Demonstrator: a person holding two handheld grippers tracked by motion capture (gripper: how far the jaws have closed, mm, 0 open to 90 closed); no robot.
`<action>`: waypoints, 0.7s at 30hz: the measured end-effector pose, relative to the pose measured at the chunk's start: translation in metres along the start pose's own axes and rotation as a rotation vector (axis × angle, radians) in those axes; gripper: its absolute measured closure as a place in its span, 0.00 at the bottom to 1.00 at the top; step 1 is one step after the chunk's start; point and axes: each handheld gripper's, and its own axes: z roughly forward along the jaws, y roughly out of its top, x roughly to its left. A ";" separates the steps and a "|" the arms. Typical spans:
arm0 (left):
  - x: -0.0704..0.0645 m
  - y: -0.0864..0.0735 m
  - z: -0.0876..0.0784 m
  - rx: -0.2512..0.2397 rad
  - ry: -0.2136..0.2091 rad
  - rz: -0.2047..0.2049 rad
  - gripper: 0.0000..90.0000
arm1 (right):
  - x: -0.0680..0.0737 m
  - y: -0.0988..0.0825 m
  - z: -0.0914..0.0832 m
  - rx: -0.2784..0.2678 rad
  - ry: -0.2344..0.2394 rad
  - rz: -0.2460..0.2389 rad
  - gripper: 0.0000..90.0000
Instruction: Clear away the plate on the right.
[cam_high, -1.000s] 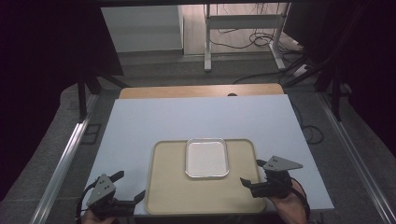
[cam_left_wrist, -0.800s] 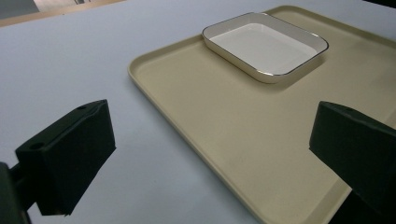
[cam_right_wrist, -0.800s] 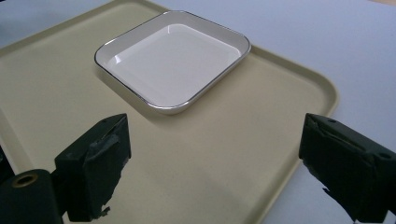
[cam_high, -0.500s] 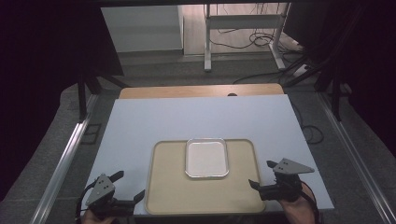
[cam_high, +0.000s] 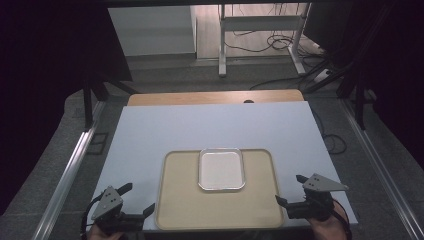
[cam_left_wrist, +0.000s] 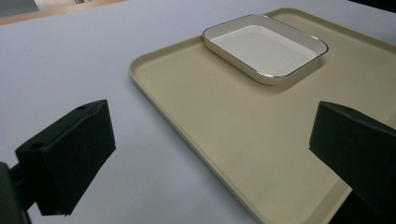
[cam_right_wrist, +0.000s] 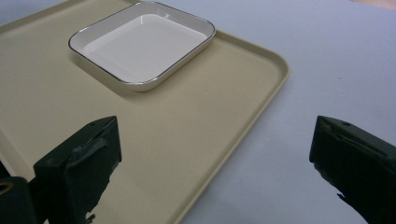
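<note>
A beige tray (cam_high: 215, 207) lies at the near middle of the pale table (cam_high: 210, 125). A white rectangular dish (cam_high: 221, 169) with a thin dark rim sits empty on the tray's far half. My left gripper (cam_high: 137, 197) hovers open just off the tray's near left corner. My right gripper (cam_high: 290, 189) is open beside the tray's near right corner. In the left gripper view the open gripper (cam_left_wrist: 210, 154) straddles the tray's (cam_left_wrist: 224, 121) left rim, with the dish (cam_left_wrist: 265, 46) ahead. In the right gripper view the open gripper (cam_right_wrist: 215, 163) spans the tray's (cam_right_wrist: 196, 121) right rim, and the dish (cam_right_wrist: 142, 44) lies ahead to the left.
A wooden board (cam_high: 215, 97) juts out behind the table's far edge. Metal rails (cam_high: 70, 170) run along both sides. Cables (cam_high: 280, 45) and a stand's legs (cam_high: 222, 50) are on the floor beyond. Bare tabletop lies beyond the tray.
My right gripper has drifted a little to the right, away from the tray's corner. The left gripper, tray and dish have stayed put.
</note>
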 end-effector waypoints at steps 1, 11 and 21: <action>0.000 0.000 0.000 0.000 0.000 -0.001 0.00 | -0.001 -0.002 -0.002 -0.004 -0.006 0.007 0.02; 0.001 0.000 0.000 -0.002 -0.001 -0.004 0.00 | -0.010 -0.016 -0.014 -0.005 -0.041 0.029 0.03; 0.001 0.000 -0.001 -0.004 -0.002 -0.008 0.00 | -0.014 -0.024 -0.024 -0.020 -0.046 0.052 0.03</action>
